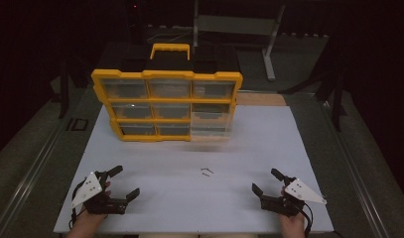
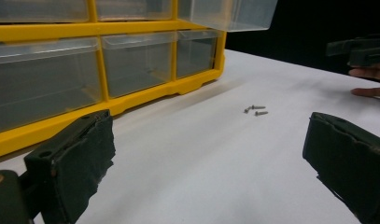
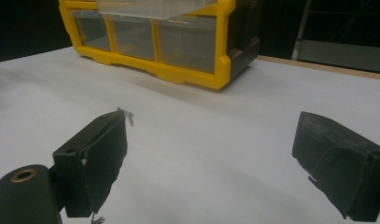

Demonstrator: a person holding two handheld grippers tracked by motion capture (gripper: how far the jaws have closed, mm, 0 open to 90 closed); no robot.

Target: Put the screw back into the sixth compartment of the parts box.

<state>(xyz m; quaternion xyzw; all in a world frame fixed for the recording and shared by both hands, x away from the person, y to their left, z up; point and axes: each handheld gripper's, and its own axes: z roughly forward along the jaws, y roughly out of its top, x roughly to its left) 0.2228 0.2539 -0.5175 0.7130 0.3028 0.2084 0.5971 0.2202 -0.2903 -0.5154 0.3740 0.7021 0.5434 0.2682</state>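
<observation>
A: Status check. What are the tongs doing?

B: I am holding the left tongs [image 1: 124, 182] and the right tongs [image 1: 263, 181] low over the near edge of the counter [image 1: 249, 148]. Both sets are standing released, jaws wide apart, with nothing between them.

A: Where are the work items?

B: The screws [image 1: 206, 172] are lying loose on the counter, roughly midway between my two tongs and well apart from both. In the left gripper view they are resting as a small cluster [image 2: 255, 110], some touching. The organizer [image 1: 167, 104] is standing upright at the far side. One clear drawer [image 1: 212, 124] on its right column is sticking out toward me, and I am judging it to be the likely destination.

A: What are the hazards from here?

B: Three, in my judgement.
1. Slipping. The screws are thin and lying flat. If I am closing the jaws too high, the pads are likely to skate over them or flick one across the counter.
2. Double pickup. Because the screws are clustered, clamping one may be dragging or scattering its neighbours.
3. Collision. The drawer is overhanging the counter. Approaching it too low with either tongs risks knocking it or shifting the organizer.

A: Any limits on visibility?

B: I cannot tell the exact screw count, nor whether the drawer is already holding anything.
</observation>
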